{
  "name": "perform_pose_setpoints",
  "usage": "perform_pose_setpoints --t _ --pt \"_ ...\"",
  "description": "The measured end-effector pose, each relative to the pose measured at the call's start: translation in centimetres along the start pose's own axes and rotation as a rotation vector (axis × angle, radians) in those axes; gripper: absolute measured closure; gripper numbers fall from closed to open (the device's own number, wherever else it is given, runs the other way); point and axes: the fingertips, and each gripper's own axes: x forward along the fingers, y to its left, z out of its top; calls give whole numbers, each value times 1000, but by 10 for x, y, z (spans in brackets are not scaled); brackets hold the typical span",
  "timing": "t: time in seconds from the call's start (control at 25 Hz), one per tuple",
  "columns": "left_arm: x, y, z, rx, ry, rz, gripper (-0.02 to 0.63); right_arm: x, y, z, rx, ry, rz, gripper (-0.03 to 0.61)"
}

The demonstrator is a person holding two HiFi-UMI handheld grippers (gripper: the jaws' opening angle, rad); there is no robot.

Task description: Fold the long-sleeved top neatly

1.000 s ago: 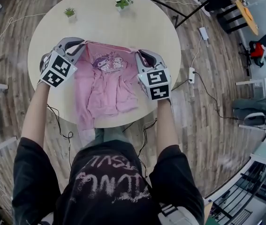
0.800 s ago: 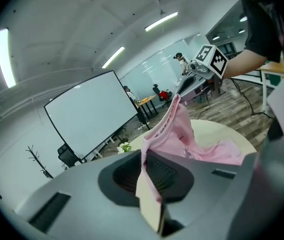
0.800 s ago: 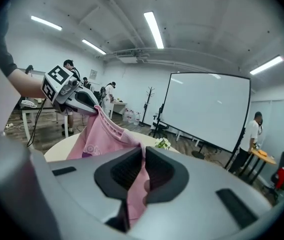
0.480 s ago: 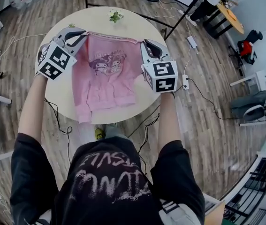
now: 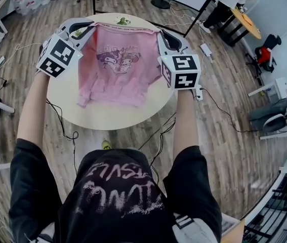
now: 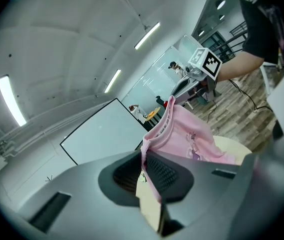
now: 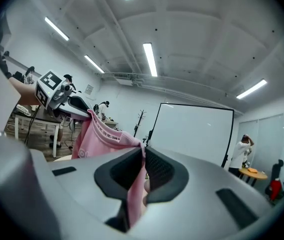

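Observation:
A pink long-sleeved top (image 5: 118,65) with a cartoon print hangs stretched between my two grippers above the round table (image 5: 108,116). My left gripper (image 5: 89,27) is shut on the upper left corner of the top's banded edge, and my right gripper (image 5: 159,33) is shut on the upper right corner. In the left gripper view the pink cloth (image 6: 192,139) runs out from between the pads of the left gripper (image 6: 144,156). The right gripper view shows the cloth (image 7: 94,139) pinched in the right gripper (image 7: 144,156). The lower edge hangs loose.
A small potted plant (image 5: 123,20) stands at the table's far edge behind the top. Cables and a power strip (image 5: 204,47) lie on the wooden floor to the right. A whiteboard (image 7: 194,134) stands beyond, and a person (image 7: 242,151) is at the far right.
Both grippers have risen together with the top's upper edge. The top has come up off the table and now hangs in the air instead of lying flat.

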Motion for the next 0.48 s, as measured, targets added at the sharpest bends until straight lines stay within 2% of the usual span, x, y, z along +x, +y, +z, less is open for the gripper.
perform_pose_setpoints --t 0.24,0.48 --pt "-29 -16 62 25 20 74 575 -54 -18 21 -3 -57 37 551" --pt "-79 -60 135 34 0 148 575 -141 -23 38 6 -121 60 551"
